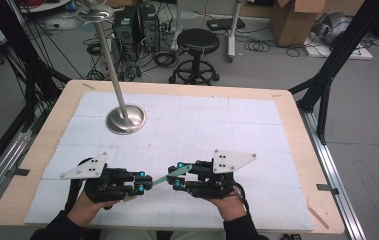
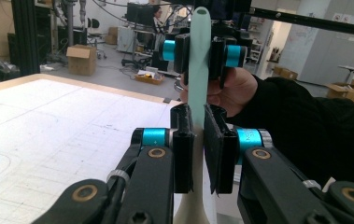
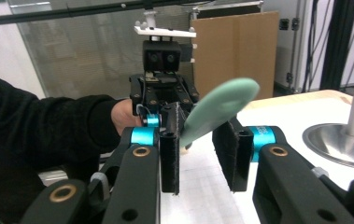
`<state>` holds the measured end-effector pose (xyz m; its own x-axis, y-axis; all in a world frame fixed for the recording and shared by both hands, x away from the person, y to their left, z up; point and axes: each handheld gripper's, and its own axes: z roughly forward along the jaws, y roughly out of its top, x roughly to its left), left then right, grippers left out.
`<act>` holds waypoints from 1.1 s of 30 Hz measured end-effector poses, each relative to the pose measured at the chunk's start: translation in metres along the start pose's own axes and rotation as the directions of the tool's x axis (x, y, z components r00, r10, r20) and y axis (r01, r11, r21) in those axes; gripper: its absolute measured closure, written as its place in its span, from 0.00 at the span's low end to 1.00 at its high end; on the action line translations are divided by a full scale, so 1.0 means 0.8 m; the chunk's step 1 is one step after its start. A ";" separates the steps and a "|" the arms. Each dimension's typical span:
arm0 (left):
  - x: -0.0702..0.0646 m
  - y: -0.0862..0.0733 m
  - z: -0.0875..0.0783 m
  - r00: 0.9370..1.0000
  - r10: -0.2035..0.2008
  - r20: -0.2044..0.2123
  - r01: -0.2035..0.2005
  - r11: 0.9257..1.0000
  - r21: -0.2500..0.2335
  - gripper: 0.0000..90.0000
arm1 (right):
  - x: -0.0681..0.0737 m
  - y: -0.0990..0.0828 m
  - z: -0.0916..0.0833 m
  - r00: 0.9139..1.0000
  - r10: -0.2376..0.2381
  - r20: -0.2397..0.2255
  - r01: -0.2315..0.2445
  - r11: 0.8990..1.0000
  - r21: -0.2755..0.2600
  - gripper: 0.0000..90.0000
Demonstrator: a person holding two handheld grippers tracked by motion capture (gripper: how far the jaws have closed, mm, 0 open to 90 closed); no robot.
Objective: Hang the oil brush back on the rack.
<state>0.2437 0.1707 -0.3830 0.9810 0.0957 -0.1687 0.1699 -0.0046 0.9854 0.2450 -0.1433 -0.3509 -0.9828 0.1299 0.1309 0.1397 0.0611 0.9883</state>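
A long, flat, mint-green strip (image 1: 169,175) with a rounded end hangs just above the white mat (image 1: 257,125) near the table's front, between my two grippers. My left gripper (image 1: 144,183) is shut on one end of it; in the left gripper view the jaws (image 2: 198,119) press both faces of the strip (image 2: 198,70). My right gripper (image 1: 178,175) faces it from the right. In the right gripper view the rounded green end (image 3: 219,109) passes between my right gripper's (image 3: 202,140) jaws, which stand apart, with a gap on the right side.
A metal stand with a round base (image 1: 125,120) and a tall pole stands on the mat at the back left, and its base (image 3: 338,140) is at the right of the right gripper view. A black stool (image 1: 198,42) and cardboard boxes are on the floor beyond the table.
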 end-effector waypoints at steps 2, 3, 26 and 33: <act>0.001 -0.001 0.000 1.000 0.003 -0.002 -0.003 1.000 0.007 0.91 | -0.001 -0.001 0.000 1.000 0.021 -0.007 -0.021 1.000 0.002 0.82; 0.001 -0.001 0.000 1.000 0.002 -0.002 -0.002 1.000 0.010 0.90 | -0.002 -0.001 0.001 0.999 0.034 -0.014 -0.034 0.999 0.006 0.84; 0.004 -0.004 0.003 0.996 0.003 -0.091 0.003 0.998 0.064 0.59 | -0.007 -0.002 0.005 0.995 0.091 0.036 -0.094 0.993 0.078 0.85; 0.001 -0.004 0.007 0.992 0.008 -0.129 0.002 0.997 0.080 0.48 | -0.005 0.007 0.013 0.992 0.104 0.077 -0.112 0.987 0.117 0.85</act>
<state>0.2448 0.1654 -0.3863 0.9622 0.2229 -0.1566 0.1791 -0.0840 0.9802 0.2507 -0.1329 -0.3470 -0.9508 0.2116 0.2263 0.2624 0.1616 0.9513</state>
